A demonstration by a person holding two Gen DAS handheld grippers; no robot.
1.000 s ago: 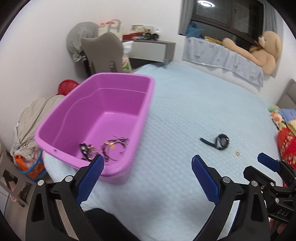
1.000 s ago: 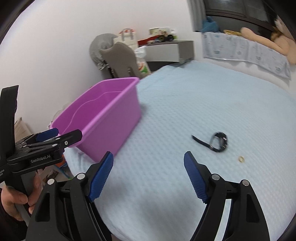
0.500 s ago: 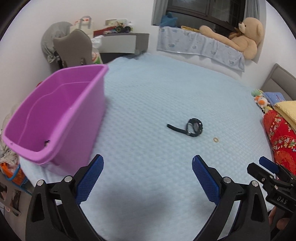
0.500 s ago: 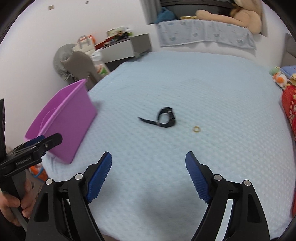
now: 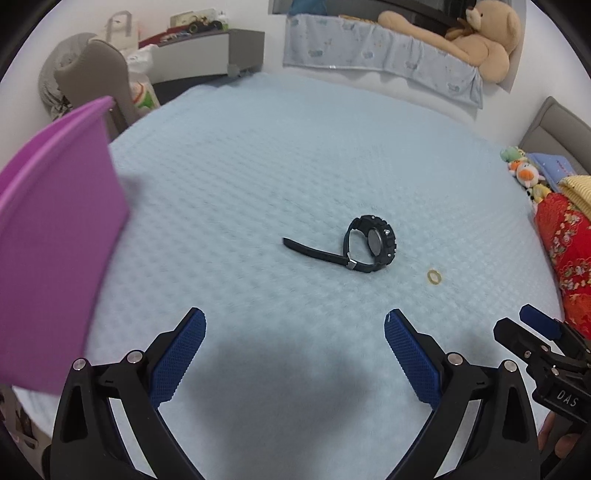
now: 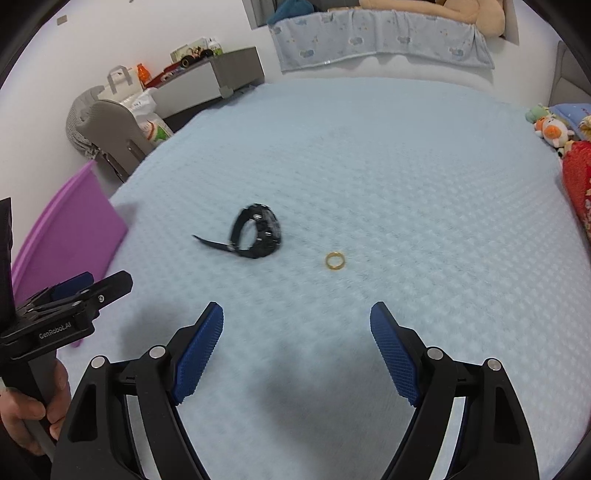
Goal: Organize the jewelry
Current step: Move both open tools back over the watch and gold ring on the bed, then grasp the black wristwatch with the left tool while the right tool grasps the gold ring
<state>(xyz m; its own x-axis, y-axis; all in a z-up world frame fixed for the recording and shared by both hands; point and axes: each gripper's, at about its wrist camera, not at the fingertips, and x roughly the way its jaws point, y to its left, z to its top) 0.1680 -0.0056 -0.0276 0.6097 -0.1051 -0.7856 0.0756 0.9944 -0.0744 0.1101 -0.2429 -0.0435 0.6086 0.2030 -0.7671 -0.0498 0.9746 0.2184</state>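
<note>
Both grippers above bed (image 5: 258,155), empty. L gripper (image 5: 293,354): jaws spread wide. R gripper (image 6: 297,343): jaws spread wide. Watch (image 5: 364,245) lies mid-bed w/ strap trailing toward tub (image 5: 55,258); ring (image 6: 335,260) just beside it, opposite side, not touching.

The purple bin (image 5: 55,236) ran off the left edge, its inside hidden. The black watch (image 6: 258,232) was motion-blurred in the right wrist view; its dial faced away. The teddy bear (image 6: 443,11) was cropped at the far edge.
</note>
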